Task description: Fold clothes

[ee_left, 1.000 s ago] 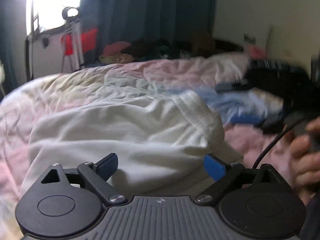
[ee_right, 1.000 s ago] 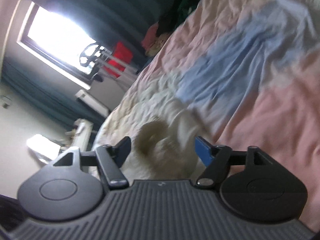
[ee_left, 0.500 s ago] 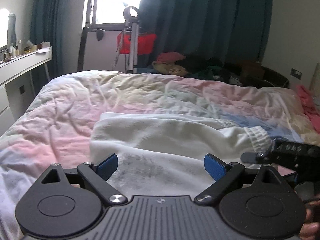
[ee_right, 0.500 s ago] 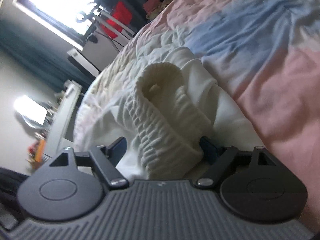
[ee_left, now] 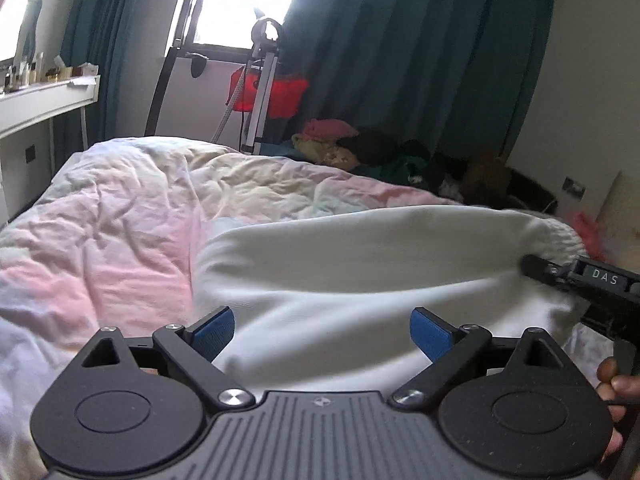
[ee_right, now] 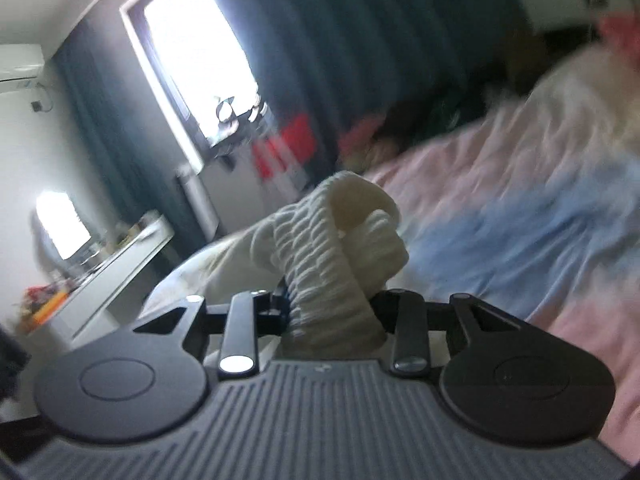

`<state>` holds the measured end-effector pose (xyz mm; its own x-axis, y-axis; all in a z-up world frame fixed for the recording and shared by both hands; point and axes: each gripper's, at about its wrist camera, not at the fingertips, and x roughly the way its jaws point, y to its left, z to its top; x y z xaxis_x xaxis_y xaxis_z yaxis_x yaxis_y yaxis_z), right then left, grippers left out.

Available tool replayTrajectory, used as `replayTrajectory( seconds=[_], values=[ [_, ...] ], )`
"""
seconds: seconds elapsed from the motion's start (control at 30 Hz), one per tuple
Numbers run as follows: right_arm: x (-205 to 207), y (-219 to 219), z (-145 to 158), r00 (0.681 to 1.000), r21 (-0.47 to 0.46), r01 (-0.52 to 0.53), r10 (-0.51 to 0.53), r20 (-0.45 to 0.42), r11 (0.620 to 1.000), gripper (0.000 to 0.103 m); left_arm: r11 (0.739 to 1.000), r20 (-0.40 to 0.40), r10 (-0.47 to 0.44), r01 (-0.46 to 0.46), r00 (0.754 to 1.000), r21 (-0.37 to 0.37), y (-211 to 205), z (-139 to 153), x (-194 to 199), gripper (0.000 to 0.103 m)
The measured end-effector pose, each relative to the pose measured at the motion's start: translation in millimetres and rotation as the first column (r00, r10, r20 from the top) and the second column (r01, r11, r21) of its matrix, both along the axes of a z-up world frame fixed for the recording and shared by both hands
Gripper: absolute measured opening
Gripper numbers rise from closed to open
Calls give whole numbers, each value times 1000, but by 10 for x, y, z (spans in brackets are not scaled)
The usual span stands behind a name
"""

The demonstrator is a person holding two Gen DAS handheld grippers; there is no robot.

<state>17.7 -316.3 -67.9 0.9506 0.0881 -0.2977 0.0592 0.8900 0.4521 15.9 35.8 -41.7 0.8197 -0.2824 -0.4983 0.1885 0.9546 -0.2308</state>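
A cream-white sweater (ee_left: 360,264) lies on the pastel bedspread (ee_left: 120,216). My left gripper (ee_left: 322,330) is open, its blue pads just above the sweater's near part, holding nothing. My right gripper (ee_right: 332,312) is shut on the sweater's ribbed cuff (ee_right: 332,252) and holds it lifted off the bed. In the left wrist view the right gripper (ee_left: 560,272) shows at the right edge, pinching the cuff (ee_left: 560,240) with the sleeve stretched up toward it.
A heap of clothes (ee_left: 360,148) lies beyond the bed's far edge under dark curtains (ee_left: 420,60). A stand with a red item (ee_left: 268,92) is by the window. A white desk (ee_left: 40,100) stands at the left. Pink cloth (ee_left: 588,228) lies at the right.
My right gripper closed on the ribbed cuff and lifted it off the bed, pulling the sleeve up. My left gripper stayed open and swung its view leftward.
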Motion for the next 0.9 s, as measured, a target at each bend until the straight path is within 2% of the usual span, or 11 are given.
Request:
replayTrajectory(
  seconds=[0.03,0.1,0.13,0.17,0.23,0.33,0.4,0.47,0.6,0.8,0.9],
  values=[
    [29,-56,-37,999,-8,33,-34,-41,999,39,1000,-9,5,-5,1000,-5,10,-10,11,96],
    [187,-214,-256,974,44,62,-50,-220,997,44,1000,-35,14,-14,999,-17,26,-38,48,96],
    [253,-295,-388,952,94,77,-45,-302,993,46,1000,-48,19,-20,999,-23,35,-57,69,96],
    [279,-386,-516,935,167,98,-33,-353,981,56,999,-63,27,-29,998,-28,46,-80,91,96],
    [284,-565,-722,914,317,139,2,-406,938,69,998,-89,43,-47,995,-38,80,-117,125,96],
    [201,-716,-841,908,464,176,40,-418,868,73,995,-129,64,-73,990,-72,166,-159,168,96],
    [164,-721,-896,900,499,186,57,-432,846,77,990,-160,83,-99,984,-99,235,-196,201,96],
    [178,-663,-954,891,508,164,93,-444,846,78,985,-202,98,-125,974,-122,293,-255,249,96],
    [223,-498,-931,886,468,108,128,-445,877,82,973,-291,94,-149,952,-174,380,-403,356,96],
    [111,-506,-698,956,544,-9,167,-241,839,83,958,-365,88,-179,927,-224,457,-553,422,96],
    [119,-484,-621,968,555,-71,191,-161,829,83,948,-388,64,-177,919,-263,480,-599,445,96]
  ],
)
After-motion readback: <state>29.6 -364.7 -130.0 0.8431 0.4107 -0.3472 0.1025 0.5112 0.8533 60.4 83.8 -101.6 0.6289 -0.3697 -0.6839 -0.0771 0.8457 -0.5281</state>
